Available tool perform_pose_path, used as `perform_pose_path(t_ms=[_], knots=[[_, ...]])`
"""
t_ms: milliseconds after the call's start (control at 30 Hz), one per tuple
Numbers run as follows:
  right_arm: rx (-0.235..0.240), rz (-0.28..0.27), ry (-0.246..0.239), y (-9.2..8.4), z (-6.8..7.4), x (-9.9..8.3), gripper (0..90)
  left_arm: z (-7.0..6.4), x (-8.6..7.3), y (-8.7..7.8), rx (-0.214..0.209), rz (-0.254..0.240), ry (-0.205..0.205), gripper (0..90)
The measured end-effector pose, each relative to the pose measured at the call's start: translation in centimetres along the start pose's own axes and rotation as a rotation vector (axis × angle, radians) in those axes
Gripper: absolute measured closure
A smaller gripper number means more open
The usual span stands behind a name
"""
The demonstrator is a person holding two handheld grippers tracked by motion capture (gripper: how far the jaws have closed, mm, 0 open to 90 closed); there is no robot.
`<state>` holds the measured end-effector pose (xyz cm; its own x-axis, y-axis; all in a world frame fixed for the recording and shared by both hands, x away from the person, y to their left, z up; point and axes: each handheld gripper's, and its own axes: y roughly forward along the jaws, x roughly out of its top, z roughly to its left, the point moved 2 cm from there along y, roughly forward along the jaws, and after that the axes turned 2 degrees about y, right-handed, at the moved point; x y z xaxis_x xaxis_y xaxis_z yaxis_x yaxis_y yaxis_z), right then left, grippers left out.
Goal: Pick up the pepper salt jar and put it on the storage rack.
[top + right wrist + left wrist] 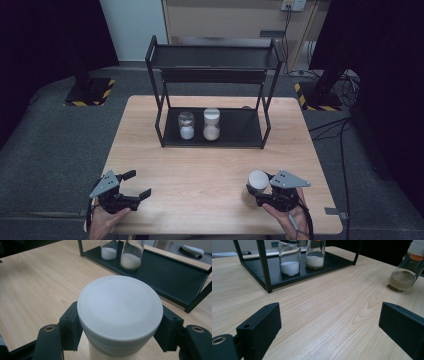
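A glass jar (258,180) with a white lid stands near the table's front right edge, and my right gripper (255,189) is shut on it just under the lid. In the right gripper view the lid (120,307) sits between the two black pads (71,328) of my right gripper (120,340). The left gripper view shows the same jar (405,272) with an orange band and tan powder inside. My left gripper (137,184) rests open at the front left, with only bare wood between the jaws of that gripper (329,325).
A black two-tier rack (212,145) stands at the table's far middle. On its lower shelf (312,272) are two jars of white powder, one (186,125) left of the other (211,124). The right half of that shelf (170,277) is bare.
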<state>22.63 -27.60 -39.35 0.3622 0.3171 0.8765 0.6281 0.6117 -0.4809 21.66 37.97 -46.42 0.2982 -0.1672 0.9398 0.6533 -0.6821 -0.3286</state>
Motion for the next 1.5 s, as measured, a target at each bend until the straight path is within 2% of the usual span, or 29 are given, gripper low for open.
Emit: perform_pose_path(t_ms=[267,467,867,1100,1500], knots=[[0.010,0.006,0.000,1.0,-0.2,1.9,33.9,0.0,0.0,0.0,0.000,0.001,0.000,3.2],[0.010,0.005,0.023,1.9,-0.6,3.3,33.9,0.0,0.0,0.0,-0.003,0.002,0.001,3.2],[-0.019,0.014,0.038,3.6,-1.0,7.0,33.9,0.0,0.0,0.0,-0.004,0.002,0.000,3.2],[-0.034,0.018,0.032,4.9,-1.6,9.0,33.9,0.0,0.0,0.0,-0.005,0.002,0.000,3.2],[-0.082,0.015,0.048,6.7,-3.0,11.7,33.9,0.1,0.0,0.1,-0.007,0.006,-0.001,3.4]])
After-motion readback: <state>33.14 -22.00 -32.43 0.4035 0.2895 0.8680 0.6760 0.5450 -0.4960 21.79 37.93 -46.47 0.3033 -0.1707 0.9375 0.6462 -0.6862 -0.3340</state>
